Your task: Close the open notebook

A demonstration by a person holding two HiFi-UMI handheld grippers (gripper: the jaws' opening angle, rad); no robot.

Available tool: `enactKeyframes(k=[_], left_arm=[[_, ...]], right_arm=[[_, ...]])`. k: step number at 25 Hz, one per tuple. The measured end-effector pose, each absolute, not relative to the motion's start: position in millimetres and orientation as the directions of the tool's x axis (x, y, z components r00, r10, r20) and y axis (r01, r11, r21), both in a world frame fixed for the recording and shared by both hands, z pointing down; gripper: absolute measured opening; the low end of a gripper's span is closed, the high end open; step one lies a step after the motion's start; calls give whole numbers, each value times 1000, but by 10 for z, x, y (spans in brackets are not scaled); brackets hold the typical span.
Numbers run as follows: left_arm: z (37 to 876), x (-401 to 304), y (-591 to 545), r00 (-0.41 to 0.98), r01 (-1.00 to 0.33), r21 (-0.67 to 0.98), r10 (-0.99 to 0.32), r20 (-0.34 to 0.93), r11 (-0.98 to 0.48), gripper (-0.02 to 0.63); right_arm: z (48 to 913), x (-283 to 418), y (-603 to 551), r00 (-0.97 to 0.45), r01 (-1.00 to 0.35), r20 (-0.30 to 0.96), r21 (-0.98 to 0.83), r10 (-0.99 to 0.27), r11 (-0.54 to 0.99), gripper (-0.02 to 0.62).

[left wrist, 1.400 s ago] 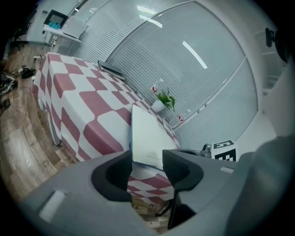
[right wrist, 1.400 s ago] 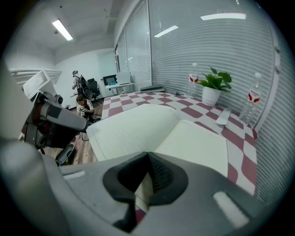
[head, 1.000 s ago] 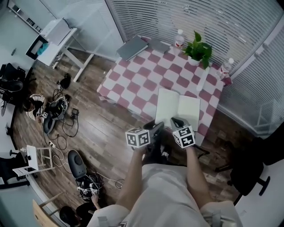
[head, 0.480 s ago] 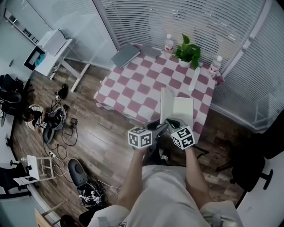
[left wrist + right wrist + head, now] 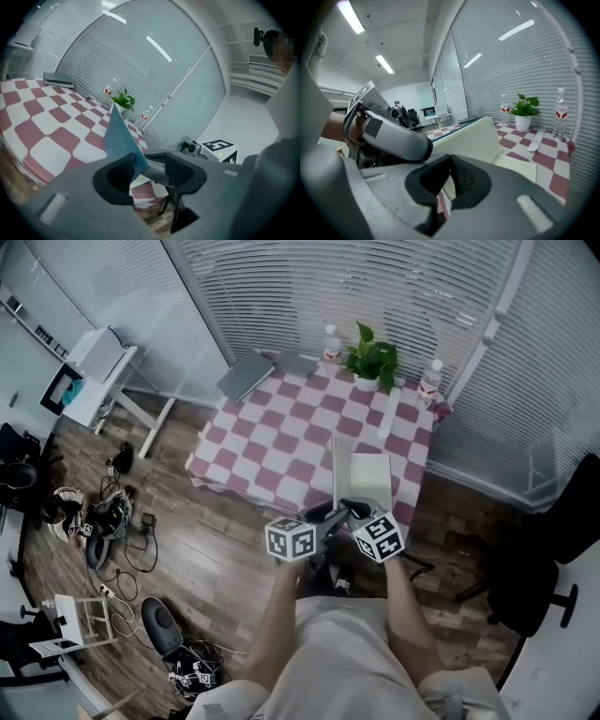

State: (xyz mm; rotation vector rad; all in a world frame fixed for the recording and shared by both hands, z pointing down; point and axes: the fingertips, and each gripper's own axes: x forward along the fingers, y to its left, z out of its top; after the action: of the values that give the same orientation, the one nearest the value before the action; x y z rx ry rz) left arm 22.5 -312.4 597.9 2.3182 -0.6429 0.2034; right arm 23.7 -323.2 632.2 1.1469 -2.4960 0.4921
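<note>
Right now the notebook lies at the near right edge of the checkered table, its blue cover tipped upright. On the left gripper the jaws stand apart, with the cover leaning against one. The right gripper is pinched together on nothing. Mid-close, I'd say: the next move is to push the cover over onto the facing page.

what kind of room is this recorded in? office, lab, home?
Probably an office or lab room, not a home: full-height slatted blinds along the walls, a black swivel chair, a white desk with equipment on it, and a tangle of cables and gear on the wood floor.
</note>
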Motion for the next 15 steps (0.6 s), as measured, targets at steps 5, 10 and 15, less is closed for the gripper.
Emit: enactKeyframes(k=[5, 10, 15], left_arm=[[5953, 390, -3126, 875, -483, 607, -376, 305, -632, 216], [5970, 553, -3105, 889, -457, 611, -342, 304, -646, 216], [6001, 783, -3086, 901, -432, 616, -301, 311, -658, 215]], right_arm=[[6293, 395, -3222, -603, -782, 445, -168, -661, 600, 2], [6293, 564, -3195, -576, -809, 437, -179, -691, 560, 2], [6338, 789, -3161, -556, -827, 435, -207, -709, 522, 2]])
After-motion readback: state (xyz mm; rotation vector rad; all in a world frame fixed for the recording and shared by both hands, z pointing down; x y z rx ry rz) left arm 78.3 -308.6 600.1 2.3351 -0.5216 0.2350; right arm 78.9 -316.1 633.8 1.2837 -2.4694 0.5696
